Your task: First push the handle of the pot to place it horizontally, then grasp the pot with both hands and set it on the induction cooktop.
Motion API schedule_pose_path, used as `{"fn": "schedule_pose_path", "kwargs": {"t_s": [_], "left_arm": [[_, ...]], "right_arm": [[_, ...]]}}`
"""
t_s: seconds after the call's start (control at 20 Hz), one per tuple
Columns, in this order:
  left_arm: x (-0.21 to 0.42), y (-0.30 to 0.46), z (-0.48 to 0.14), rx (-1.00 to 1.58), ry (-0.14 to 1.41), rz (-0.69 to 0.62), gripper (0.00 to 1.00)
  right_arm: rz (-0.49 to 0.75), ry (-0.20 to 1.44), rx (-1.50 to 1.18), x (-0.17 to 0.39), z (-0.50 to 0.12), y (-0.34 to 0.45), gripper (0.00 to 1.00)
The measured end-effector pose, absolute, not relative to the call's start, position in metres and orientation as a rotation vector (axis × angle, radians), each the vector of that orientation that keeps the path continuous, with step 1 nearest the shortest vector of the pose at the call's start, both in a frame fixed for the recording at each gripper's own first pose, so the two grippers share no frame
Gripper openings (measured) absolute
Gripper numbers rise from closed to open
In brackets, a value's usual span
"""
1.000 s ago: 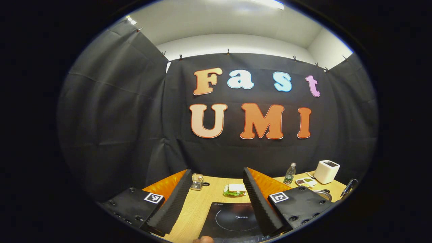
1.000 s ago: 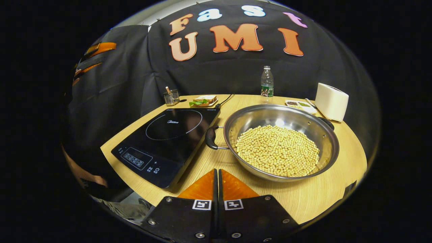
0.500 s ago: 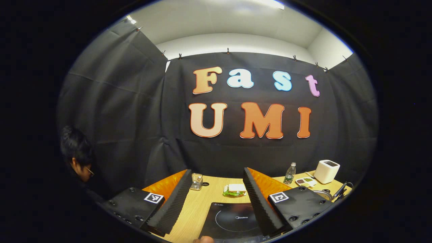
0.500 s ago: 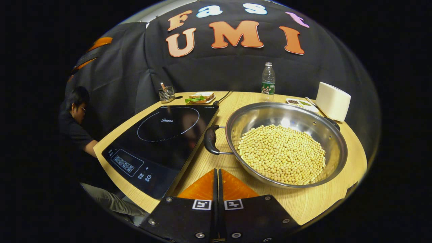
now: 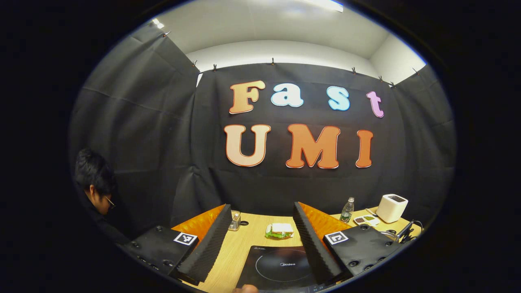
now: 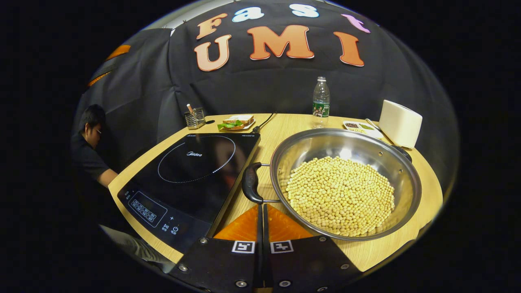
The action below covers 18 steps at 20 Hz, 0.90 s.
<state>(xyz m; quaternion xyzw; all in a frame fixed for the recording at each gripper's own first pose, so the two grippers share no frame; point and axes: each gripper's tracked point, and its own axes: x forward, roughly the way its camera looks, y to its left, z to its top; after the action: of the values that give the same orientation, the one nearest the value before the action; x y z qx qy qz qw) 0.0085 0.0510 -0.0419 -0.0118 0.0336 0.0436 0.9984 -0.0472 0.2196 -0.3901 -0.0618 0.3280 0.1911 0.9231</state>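
Note:
A steel pot (image 6: 386,171) full of pale beans stands on the wooden table, right of the black induction cooktop (image 6: 191,171). Its near black handle (image 6: 250,182) points toward the cooktop's edge; the far handle (image 6: 403,151) sits at the back right. My right gripper (image 6: 260,206) is shut with nothing in it, its tips just short of the near handle. My left gripper (image 5: 260,228) is open, held high over the cooktop (image 5: 281,266). A bit of the pot's rim (image 5: 388,232) peeks out at the right in the left gripper view.
At the table's back stand a water bottle (image 6: 321,97), a white box-shaped appliance (image 6: 400,123), a small dish of spices (image 6: 360,126), a sandwich (image 6: 235,121) and a mesh holder (image 6: 194,118). A person (image 6: 91,138) sits at the left of the table.
My right gripper has moved forward toward the pot's near handle, so pot and cooktop look bigger. The left gripper shifted slightly. A person came into sight at the left.

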Motion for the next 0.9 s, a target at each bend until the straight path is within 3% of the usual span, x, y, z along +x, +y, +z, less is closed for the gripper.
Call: {"fn": "schedule_pose_path", "kwargs": {"t_s": [0.9], "left_arm": [[0.015, 0.044, -0.041, -0.003, 0.066, 0.073, 0.98]], "right_arm": [[0.38, 0.679, -0.107, -0.029, -0.39, 0.23, 0.0]]}}
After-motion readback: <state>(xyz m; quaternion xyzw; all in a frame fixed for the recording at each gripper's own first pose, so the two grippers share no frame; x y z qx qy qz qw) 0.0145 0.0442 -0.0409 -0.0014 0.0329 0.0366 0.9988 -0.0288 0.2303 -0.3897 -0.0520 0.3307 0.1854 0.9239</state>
